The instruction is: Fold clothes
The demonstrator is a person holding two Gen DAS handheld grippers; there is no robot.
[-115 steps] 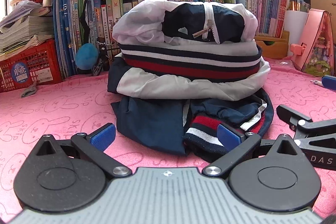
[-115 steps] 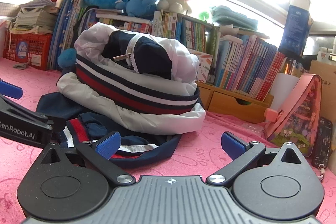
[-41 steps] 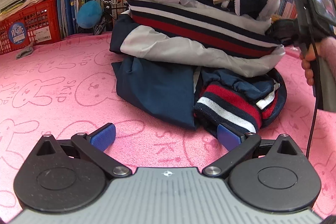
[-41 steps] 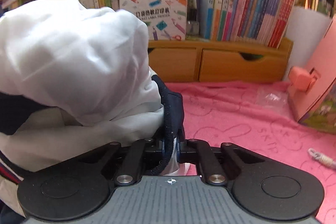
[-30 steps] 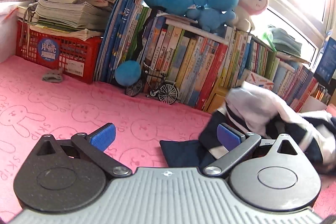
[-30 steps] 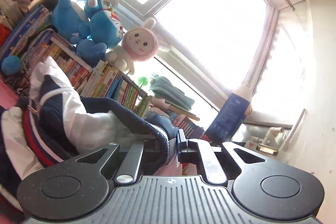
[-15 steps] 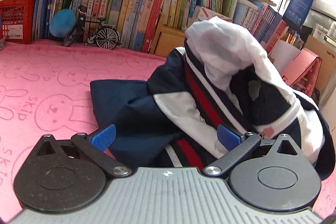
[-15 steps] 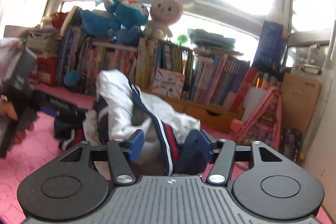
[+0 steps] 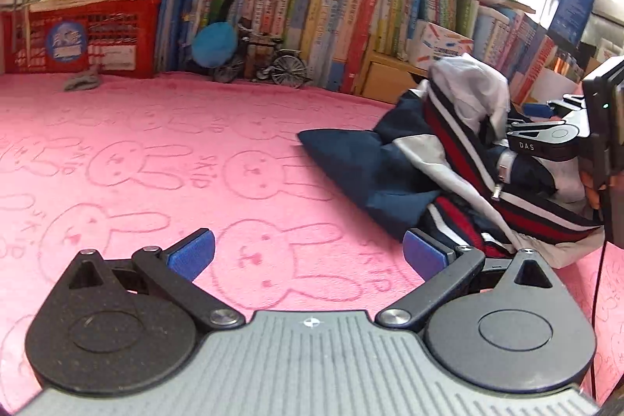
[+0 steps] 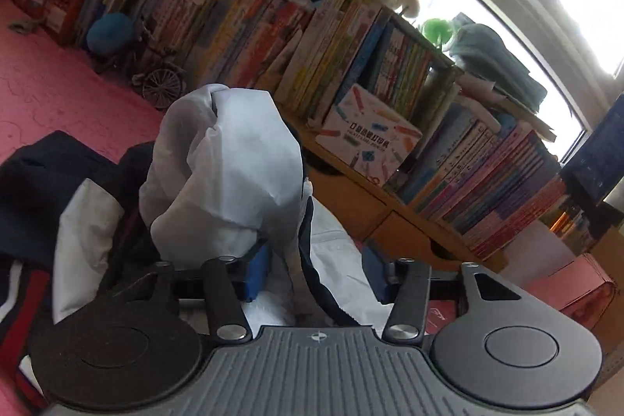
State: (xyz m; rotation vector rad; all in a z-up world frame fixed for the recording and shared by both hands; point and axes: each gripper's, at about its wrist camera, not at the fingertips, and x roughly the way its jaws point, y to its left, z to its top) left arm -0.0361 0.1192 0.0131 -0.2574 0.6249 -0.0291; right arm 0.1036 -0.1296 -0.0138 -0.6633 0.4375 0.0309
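The jacket (image 9: 448,158), navy and white with red stripes, lies in a rumpled heap on the pink rabbit-print cover of the worktop (image 9: 156,162), at its right side near the row of books (image 9: 312,14). Nothing about it reads as folded: the white hood (image 10: 230,174) stands up in a crumpled peak, a navy panel trails flat toward the left, and the striped hem bunches at the near edge. By my reading, the flattening and all the folds are still to be made on this garment.

The left hand-held gripper (image 9: 308,254) hangs low over bare pink cover just left of the heap, its blue pads wide apart and holding nothing. The right hand-held gripper (image 10: 316,275) is pushed into the top of the heap below the hood; its pads stand apart with white cloth and a dark corded edge passing between them, so it does not seem to be pinching the fabric, though the folds hide part of the gap.

The heap's long axis runs roughly from the flat navy panel at the left to the striped hem at the right, with the hood pointing up and toward the books.
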